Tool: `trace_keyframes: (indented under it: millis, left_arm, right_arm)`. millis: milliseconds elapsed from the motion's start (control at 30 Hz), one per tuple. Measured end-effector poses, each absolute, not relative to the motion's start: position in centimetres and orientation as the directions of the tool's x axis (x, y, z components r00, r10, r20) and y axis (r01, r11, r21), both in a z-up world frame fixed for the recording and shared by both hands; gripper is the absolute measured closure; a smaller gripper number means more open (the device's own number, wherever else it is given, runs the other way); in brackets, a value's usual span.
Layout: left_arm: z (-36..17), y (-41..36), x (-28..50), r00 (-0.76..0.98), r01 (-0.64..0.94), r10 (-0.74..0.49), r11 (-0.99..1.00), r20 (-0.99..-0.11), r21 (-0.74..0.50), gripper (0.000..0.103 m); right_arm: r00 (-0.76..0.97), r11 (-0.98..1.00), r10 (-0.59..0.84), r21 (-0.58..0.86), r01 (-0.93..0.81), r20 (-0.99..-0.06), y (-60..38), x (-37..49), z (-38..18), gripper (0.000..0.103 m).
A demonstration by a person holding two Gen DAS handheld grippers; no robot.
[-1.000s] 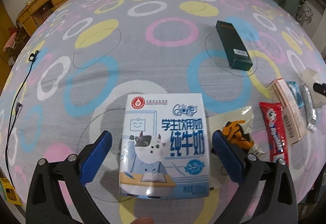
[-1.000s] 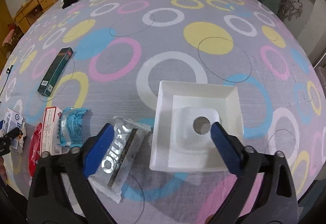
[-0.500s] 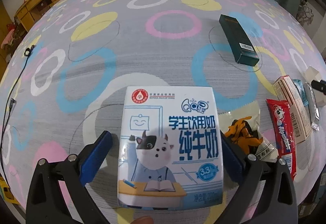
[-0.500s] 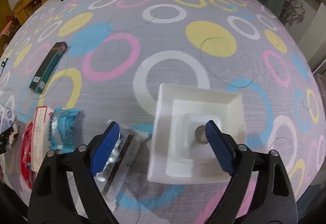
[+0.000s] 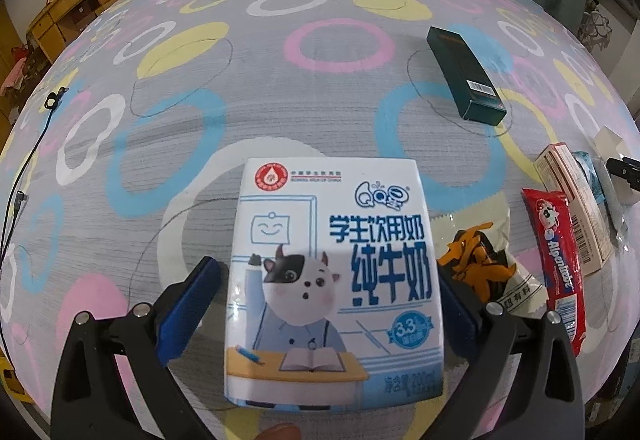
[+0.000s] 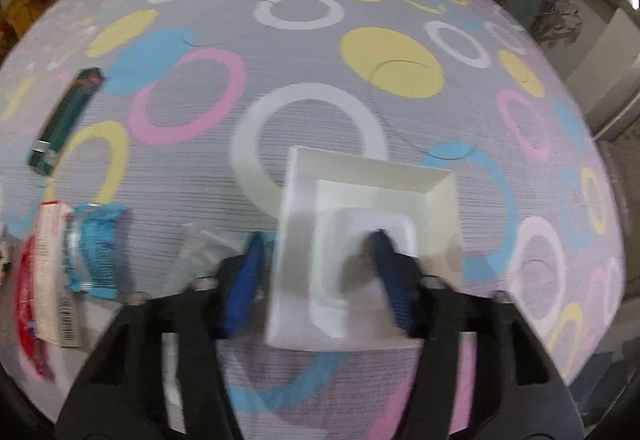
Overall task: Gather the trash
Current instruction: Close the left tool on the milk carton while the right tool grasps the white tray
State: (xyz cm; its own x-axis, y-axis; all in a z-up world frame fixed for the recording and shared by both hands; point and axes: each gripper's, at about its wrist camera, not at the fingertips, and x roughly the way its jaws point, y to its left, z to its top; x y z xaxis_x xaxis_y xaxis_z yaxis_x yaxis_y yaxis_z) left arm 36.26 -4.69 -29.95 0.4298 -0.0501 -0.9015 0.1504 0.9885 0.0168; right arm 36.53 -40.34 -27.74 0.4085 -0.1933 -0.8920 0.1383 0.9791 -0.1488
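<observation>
Now our left gripper [image 5: 326, 292] is spread wide around the milk carton [image 5: 334, 280] lying on the bedspread [image 5: 248, 88], not yet pinching it, while our right gripper [image 6: 320, 272] has its fingers half closed over the left wall of the white tray [image 6: 440, 184], though blur hides whether they really press it. We judge the step is grasping the carton, so next the left fingers must close and carry it to the tray; the orange snack wrapper [image 5: 476, 268] touches the carton's right side and may get caught, and the red candy wrapper [image 5: 560, 260], the blue packet [image 6: 94, 248] and the green box [image 5: 464, 80] wait nearby
</observation>
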Motion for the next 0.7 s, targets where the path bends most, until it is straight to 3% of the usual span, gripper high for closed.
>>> trace_keyframes:
  millis: [500, 567, 600, 700]
  left_arm:
    - [-29.9, -4.3, 35.9, 0.441, 0.148, -0.068, 0.989, -0.895, -0.002, 0.012]
    - [-29.7, -4.6, 35.8, 0.453, 0.157, -0.064, 0.987, -0.889, 0.010, 0.026]
    - [-29.5, -4.8, 35.7, 0.458, 0.162, -0.064, 0.987, -0.887, 0.012, 0.040]
    - [-29.2, -5.0, 35.8, 0.455, 0.165, -0.067, 0.986, -0.888, 0.010, 0.039]
  right_arm:
    - [0.410, 0.966, -0.254, -0.212, 0.145, -0.876, -39.4, 36.2, -28.0, 0.058]
    - [0.409, 0.965, -0.258, -0.216, 0.148, -0.875, -39.3, 36.2, -28.0, 0.058]
    - [0.409, 0.965, -0.261, -0.219, 0.148, -0.875, -39.3, 36.3, -28.0, 0.059]
    - [0.409, 0.964, -0.264, -0.220, 0.152, -0.874, -39.3, 36.4, -28.0, 0.059]
